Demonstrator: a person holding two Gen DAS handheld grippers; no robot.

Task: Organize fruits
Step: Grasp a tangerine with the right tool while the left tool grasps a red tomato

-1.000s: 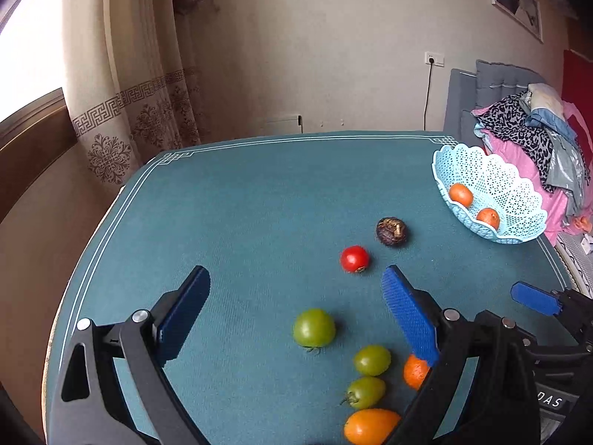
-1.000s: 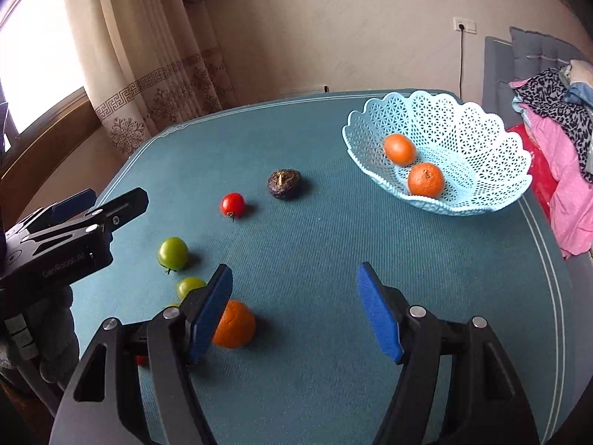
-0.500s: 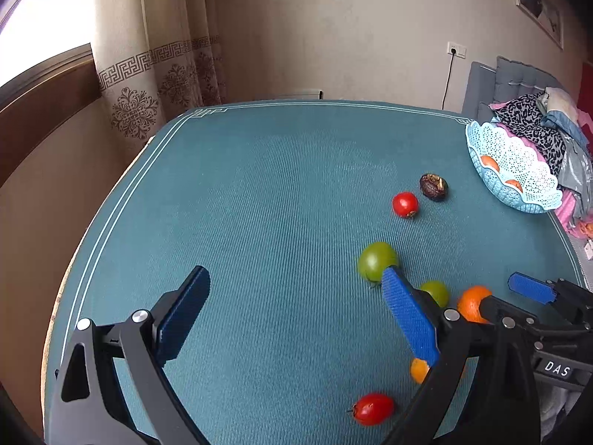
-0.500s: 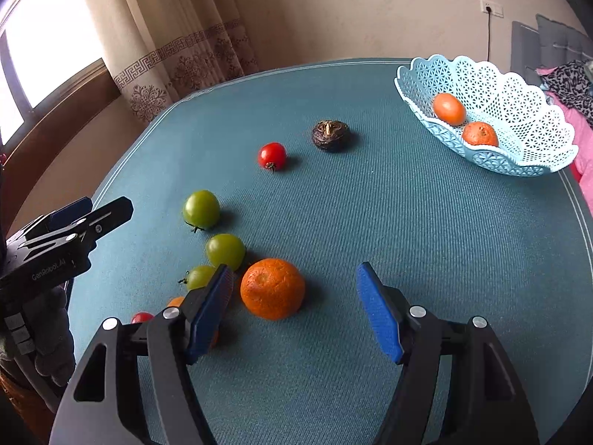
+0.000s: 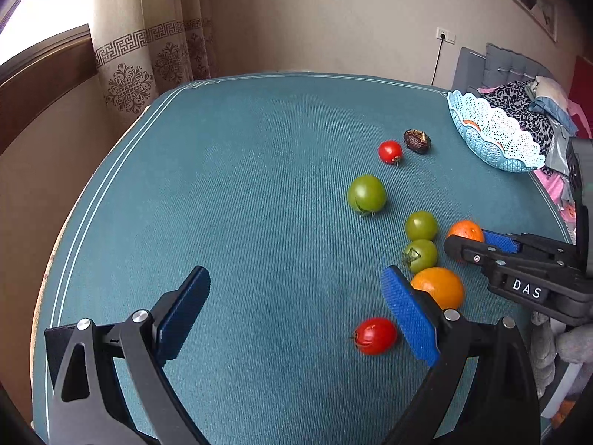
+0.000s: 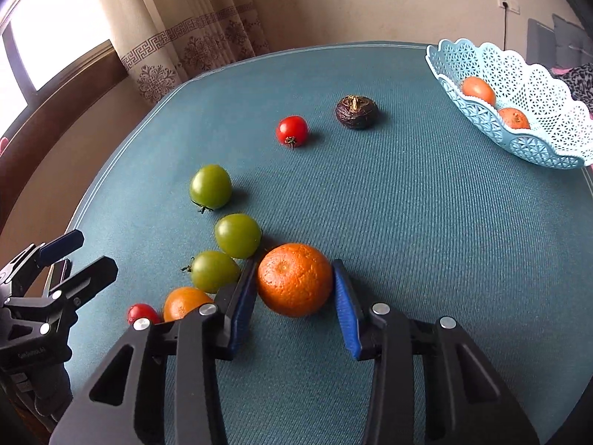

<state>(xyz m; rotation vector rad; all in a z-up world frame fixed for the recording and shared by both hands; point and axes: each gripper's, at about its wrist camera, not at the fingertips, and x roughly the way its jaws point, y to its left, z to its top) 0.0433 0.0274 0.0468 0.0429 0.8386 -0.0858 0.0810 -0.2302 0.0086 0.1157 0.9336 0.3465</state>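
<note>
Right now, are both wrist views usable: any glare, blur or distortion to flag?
Left wrist view: sharp, but the window is blown out white and fisheye bends the table edge. Right wrist view: sharp too, window overexposed, soft shadows right of the fruit, dark corners.

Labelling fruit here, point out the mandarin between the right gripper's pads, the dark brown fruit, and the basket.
mandarin (image 6: 294,278), right wrist view, peel centre
dark brown fruit (image 6: 356,112), right wrist view, top
basket (image 6: 533,148), right wrist view, near wall

A home bedroom: patterned curtains (image 5: 148,59) by the window, clothes (image 5: 530,107) heaped on a padded bed (image 5: 507,65).
</note>
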